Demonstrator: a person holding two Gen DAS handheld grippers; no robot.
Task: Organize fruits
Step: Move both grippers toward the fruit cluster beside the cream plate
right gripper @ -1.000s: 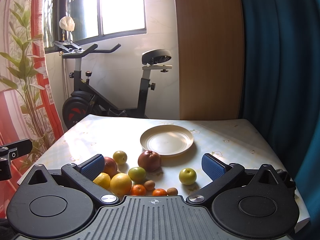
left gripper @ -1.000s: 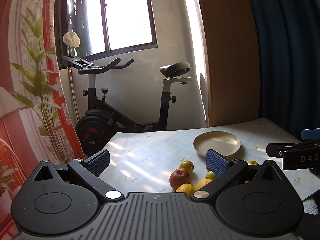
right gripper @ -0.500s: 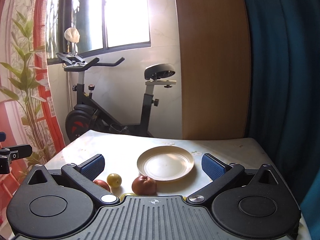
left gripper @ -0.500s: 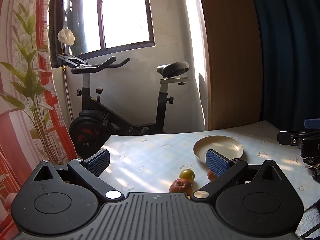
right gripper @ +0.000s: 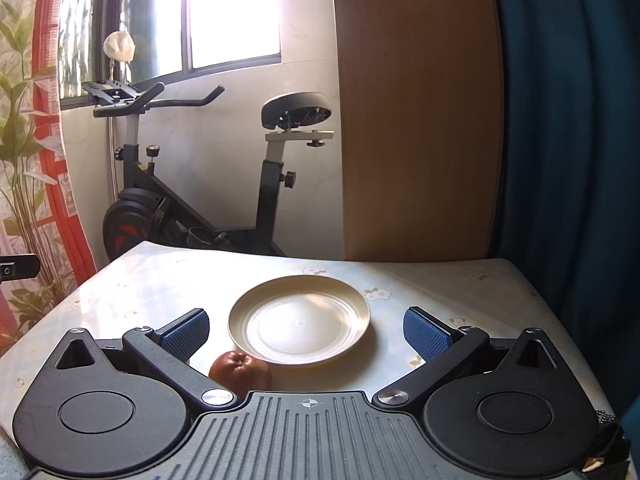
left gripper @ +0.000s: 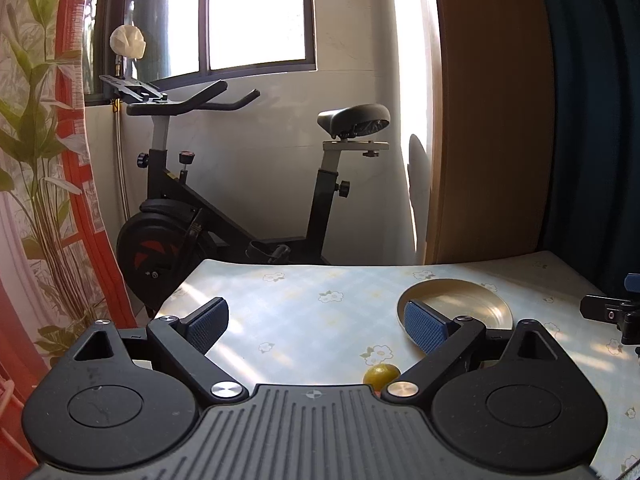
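My left gripper hovers low over the flowered table; its jaws are closing and nothing is between them. A small yellow-green fruit peeks out just above its body, near the right finger. The empty cream plate lies behind that finger. My right gripper stands open, its fingers framing the cream plate with nothing held. A dark red apple sits against the plate's near left rim, half hidden by the gripper body. The other fruits are hidden.
An exercise bike stands beyond the table's far edge under the window. A red leaf-print curtain hangs at the left, a wooden panel and dark blue curtain at the right. The right gripper's tip shows at the left view's edge.
Both grippers have sunk lower over the table. The pile of fruit has slid out of sight behind the gripper bodies, leaving one fruit showing in each view. The left fingers stand slightly closer together.
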